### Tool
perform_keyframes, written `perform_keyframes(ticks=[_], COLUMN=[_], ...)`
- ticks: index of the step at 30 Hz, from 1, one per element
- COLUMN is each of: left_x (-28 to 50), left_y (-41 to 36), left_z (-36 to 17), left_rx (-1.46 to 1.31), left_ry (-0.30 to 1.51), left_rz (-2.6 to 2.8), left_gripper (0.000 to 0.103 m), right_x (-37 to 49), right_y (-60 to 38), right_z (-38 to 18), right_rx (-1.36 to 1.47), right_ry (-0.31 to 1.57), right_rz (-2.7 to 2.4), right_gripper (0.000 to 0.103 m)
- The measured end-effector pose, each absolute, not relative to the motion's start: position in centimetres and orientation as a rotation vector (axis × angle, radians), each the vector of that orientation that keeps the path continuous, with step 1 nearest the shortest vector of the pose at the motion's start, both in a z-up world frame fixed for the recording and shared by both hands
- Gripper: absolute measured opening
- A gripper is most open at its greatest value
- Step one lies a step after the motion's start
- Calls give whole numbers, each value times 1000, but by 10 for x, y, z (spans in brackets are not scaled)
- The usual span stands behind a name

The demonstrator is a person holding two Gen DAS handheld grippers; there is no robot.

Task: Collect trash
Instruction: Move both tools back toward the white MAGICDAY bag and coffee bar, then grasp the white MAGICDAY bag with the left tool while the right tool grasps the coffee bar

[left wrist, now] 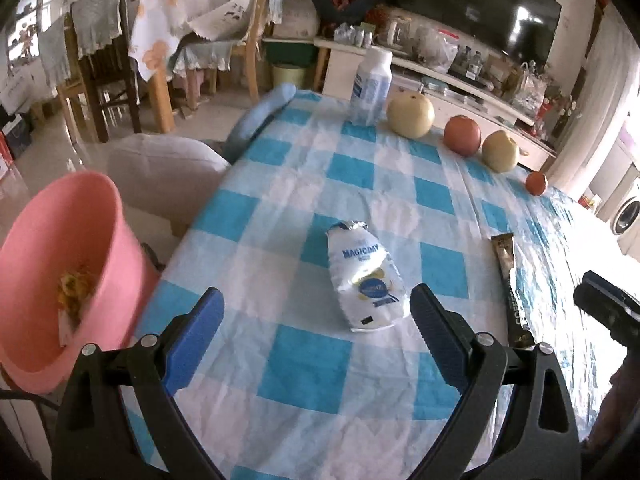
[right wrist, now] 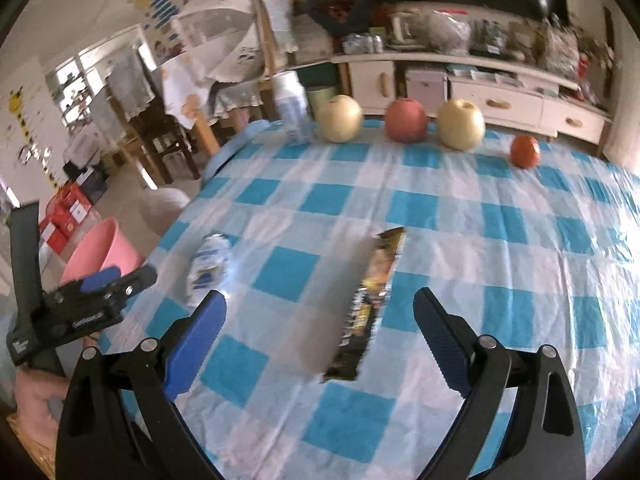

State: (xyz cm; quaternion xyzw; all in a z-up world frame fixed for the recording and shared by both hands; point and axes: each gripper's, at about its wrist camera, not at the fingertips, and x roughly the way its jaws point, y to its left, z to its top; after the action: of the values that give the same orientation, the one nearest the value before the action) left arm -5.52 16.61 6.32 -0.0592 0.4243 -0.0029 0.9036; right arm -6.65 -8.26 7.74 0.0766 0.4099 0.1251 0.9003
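A white snack wrapper [left wrist: 366,276] lies on the blue-checked tablecloth [left wrist: 280,208], just ahead of my open, empty left gripper [left wrist: 316,312], nearer its right finger. A dark coffee stick packet [left wrist: 510,280] lies to its right. In the right wrist view that packet [right wrist: 366,304] lies between the fingers of my open, empty right gripper [right wrist: 320,312], and the white wrapper [right wrist: 208,266] lies to the left. A pink bin [left wrist: 60,276] with yellow scraps inside stands off the table's left edge; it also shows in the right wrist view [right wrist: 102,254].
A white bottle [left wrist: 370,86], two pale pears [left wrist: 410,114] [left wrist: 500,150], a red apple [left wrist: 462,134] and a small orange fruit [left wrist: 536,183] line the table's far edge. A grey stool [left wrist: 164,168] stands by the bin. Chairs and a cabinet stand beyond.
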Motion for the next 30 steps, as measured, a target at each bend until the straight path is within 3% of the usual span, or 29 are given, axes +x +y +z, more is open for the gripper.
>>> perform_keyframes(ticks=[23,25,30], left_x=[0,3,9], left_y=[117,117,123], left_z=[27,25,20], left_rx=[-26,-9,3], left_ry=[959,964,984], left_rz=[37,52,79], left_gripper=[94,94,93], right_x=[-21,-17,-11], right_y=[-92,-92,-88], right_z=[20,17,11], right_rx=[133,140,130], right_ry=[1038,1049,1062], right_rz=[222,225,225], right_gripper=[93,84,82])
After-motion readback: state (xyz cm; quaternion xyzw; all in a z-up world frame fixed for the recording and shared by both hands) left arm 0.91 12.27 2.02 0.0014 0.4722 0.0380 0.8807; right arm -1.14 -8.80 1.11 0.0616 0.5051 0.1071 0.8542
